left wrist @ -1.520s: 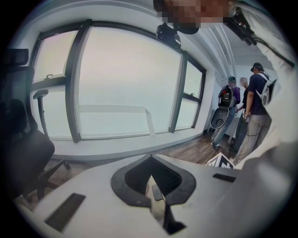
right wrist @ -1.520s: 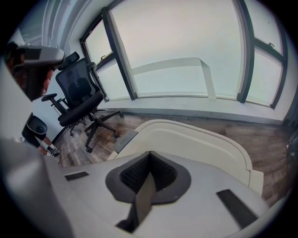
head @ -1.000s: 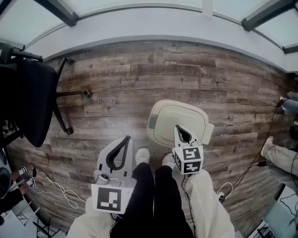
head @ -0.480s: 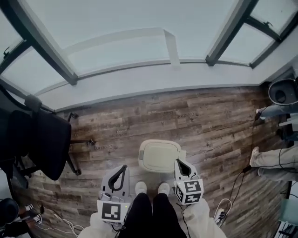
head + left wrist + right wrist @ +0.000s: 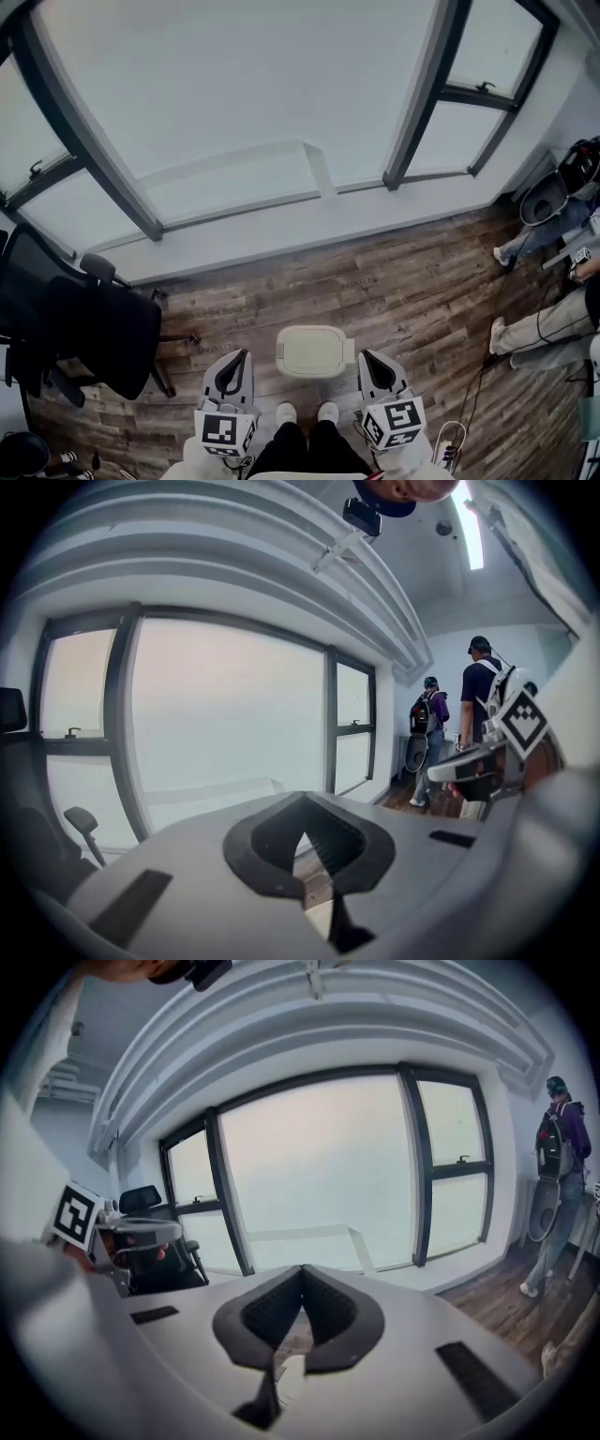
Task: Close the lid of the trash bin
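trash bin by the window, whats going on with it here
A person stands over the cream trash bin on the wood floor, with a pair of tongs in each hand. The bin's lid looks shut. The left tongs and right tongs hang on either side of the bin, clear of it. Both are shut and empty.

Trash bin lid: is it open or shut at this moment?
Shut. In the head view the lid lies flat on top, with no opening showing.
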The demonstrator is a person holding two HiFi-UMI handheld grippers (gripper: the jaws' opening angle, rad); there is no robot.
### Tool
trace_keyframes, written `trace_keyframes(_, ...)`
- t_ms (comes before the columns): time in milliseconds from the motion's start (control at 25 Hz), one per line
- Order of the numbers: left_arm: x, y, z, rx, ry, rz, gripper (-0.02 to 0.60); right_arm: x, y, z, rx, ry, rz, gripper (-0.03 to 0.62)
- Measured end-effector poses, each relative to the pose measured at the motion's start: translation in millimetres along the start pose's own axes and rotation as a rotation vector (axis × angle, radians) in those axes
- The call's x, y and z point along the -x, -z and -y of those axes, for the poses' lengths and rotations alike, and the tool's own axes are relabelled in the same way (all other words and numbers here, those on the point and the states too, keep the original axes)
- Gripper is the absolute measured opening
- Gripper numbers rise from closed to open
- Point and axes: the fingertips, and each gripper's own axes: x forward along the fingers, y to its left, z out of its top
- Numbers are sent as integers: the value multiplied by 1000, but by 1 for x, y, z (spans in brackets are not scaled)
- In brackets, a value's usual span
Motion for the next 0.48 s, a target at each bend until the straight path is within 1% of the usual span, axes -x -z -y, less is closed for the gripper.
trace_keyframes(120, 13, -30, 10, -6, 16, 20, 9, 34, -43, -6, -8, 7, 69, 23)
trace_keyframes(200, 17, -51, 21, -12, 24, 47, 8, 53, -66, -3, 5, 18, 103, 23)
trace_keyframes(320, 21, -81, 35, -25, 21, 83, 8, 74, -91, 0, 4, 24, 153, 23)
trace_keyframes(480, 25, -114, 40, -23, 13, 126, 8, 88, -119, -5, 19, 29, 212, 23)
